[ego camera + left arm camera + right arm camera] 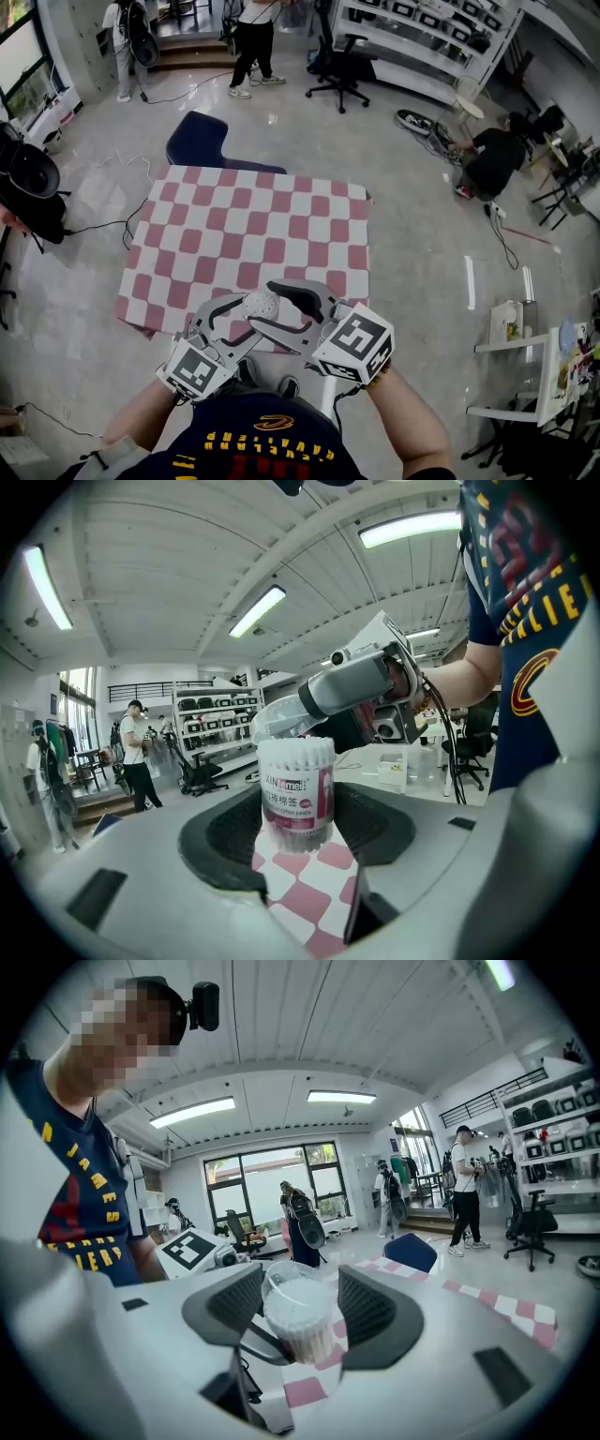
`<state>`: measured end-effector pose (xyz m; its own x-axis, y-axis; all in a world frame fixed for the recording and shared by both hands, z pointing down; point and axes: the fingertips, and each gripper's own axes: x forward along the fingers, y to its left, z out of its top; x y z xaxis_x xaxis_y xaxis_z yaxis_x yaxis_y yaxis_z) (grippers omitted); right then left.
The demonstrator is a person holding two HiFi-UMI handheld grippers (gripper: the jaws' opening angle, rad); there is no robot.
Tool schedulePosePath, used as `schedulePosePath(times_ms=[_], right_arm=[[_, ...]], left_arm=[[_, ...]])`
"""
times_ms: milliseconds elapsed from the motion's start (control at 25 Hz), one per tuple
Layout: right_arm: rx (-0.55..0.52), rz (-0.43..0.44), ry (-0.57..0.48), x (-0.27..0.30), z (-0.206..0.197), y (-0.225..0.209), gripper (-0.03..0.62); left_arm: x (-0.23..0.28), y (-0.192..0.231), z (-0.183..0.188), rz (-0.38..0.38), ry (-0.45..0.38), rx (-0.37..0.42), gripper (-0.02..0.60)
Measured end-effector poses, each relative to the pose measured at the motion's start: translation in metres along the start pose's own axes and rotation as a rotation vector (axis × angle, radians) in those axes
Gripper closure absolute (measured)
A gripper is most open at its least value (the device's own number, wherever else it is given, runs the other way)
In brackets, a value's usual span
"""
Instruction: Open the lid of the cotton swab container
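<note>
The cotton swab container (262,305) is a clear tube with a pink label, packed with white swabs. It hangs over the near edge of the pink-and-white checkered table (253,225). My left gripper (296,834) is shut on the container's body (298,799) and holds it upright. Its swab heads are bare at the top. The clear lid (279,716) sits tilted just above the rim. My right gripper (300,1314) comes in from the right, shut on the lid (292,1283). Below the lid, the swabs (307,1335) show. In the head view the left gripper (248,321) and right gripper (274,307) meet at the container.
A dark blue chair (197,141) stands behind the table. People (253,42) stand at the back of the room near a black office chair (342,66). Another person (497,155) sits on the floor at the right. A white side table (511,347) stands at the right.
</note>
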<state>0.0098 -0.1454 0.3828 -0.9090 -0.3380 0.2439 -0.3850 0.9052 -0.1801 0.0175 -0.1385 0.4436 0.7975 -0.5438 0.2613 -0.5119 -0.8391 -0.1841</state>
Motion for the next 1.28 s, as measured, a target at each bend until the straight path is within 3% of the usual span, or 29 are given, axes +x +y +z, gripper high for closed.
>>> schedulePosePath(times_ms=[720,1280], right_arm=[[-0.006,-0.070,-0.085,-0.015,0.035,-0.027,0.339],[0.069,-0.144,-0.094,-0.014,0.028,-0.067,0.339]], left_arm=[[-0.001,-0.012,0.002,-0.033,-0.018,-0.026,0.339],[-0.004,-0.022,0.008,-0.058,-0.053,-0.019,0.339]])
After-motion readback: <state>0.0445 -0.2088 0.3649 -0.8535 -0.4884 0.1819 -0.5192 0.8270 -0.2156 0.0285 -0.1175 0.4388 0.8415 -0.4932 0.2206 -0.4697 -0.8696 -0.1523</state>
